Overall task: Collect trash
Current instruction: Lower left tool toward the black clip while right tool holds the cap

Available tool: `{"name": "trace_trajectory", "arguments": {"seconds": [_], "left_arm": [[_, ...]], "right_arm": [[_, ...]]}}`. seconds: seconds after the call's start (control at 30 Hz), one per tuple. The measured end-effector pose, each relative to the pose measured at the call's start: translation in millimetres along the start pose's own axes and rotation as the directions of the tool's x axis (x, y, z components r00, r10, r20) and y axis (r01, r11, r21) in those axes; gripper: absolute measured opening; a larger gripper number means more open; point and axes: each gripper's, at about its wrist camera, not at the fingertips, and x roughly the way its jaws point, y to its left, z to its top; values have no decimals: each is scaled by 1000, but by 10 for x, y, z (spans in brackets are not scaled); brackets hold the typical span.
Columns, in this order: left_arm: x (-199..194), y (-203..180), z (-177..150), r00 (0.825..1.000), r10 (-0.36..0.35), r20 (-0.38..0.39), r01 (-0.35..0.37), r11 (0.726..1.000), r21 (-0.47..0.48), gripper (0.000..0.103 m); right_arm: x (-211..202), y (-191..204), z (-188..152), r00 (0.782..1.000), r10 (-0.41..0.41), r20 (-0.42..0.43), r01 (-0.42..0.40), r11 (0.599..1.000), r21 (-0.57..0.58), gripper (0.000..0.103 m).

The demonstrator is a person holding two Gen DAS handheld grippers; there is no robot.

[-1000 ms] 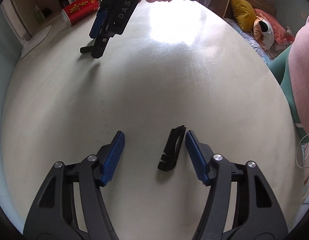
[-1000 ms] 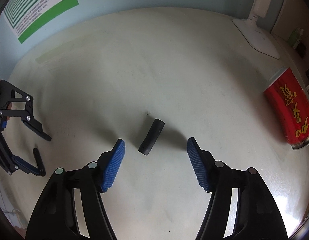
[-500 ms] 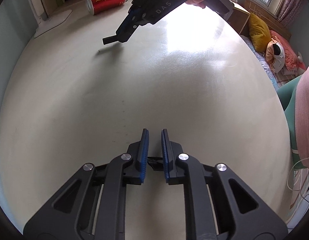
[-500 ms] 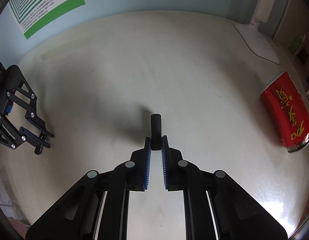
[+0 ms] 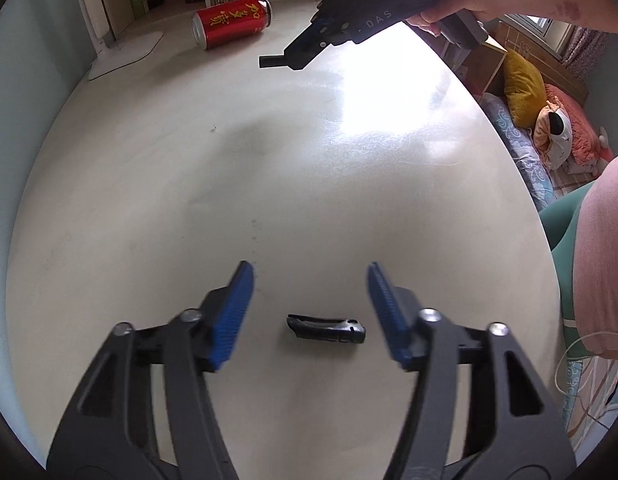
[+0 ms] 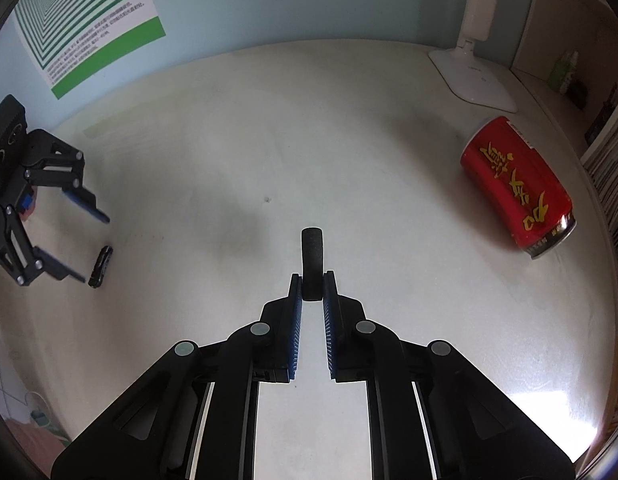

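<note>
A small black clip [image 5: 325, 329] lies flat and crosswise on the pale table [image 5: 309, 168], between the blue pads of my left gripper [image 5: 309, 270]. Its jaws are opening and neither pad touches the clip. The right wrist view shows the same clip [image 6: 100, 266] beside the left gripper [image 6: 92, 246]. My right gripper [image 6: 312, 280] is shut on a short black cylinder [image 6: 312, 252] that sticks out past its tips. In the left wrist view the right gripper [image 5: 297, 58] hangs above the table with that cylinder [image 5: 271, 61] in it. A red can [image 6: 517, 184] lies on its side.
The red can [image 5: 231, 22] lies near the table's far edge, next to a white lamp base [image 6: 475, 80]. Shelves with books stand behind it. A bed with cushions [image 5: 521, 88] lies past the table's right edge. A person's pink sleeve [image 5: 601, 248] is at the right.
My left gripper shut around the clip, then opened wide; the clip now lies crosswise on the table. My right gripper shut on the black cylinder and lifted it off the table.
</note>
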Motion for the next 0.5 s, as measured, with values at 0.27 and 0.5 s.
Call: {"name": "trace_trajectory", "arguments": {"seconds": [0.27, 0.5], "left_arm": [[145, -146, -229, 990, 89, -111, -101, 989, -107, 63], [218, -252, -254, 987, 120, -104, -141, 965, -222, 63]], "right_arm": [[42, 44, -118, 1000, 15, -12, -15, 1000, -4, 11], [20, 131, -69, 999, 28, -20, -29, 998, -58, 12]]}}
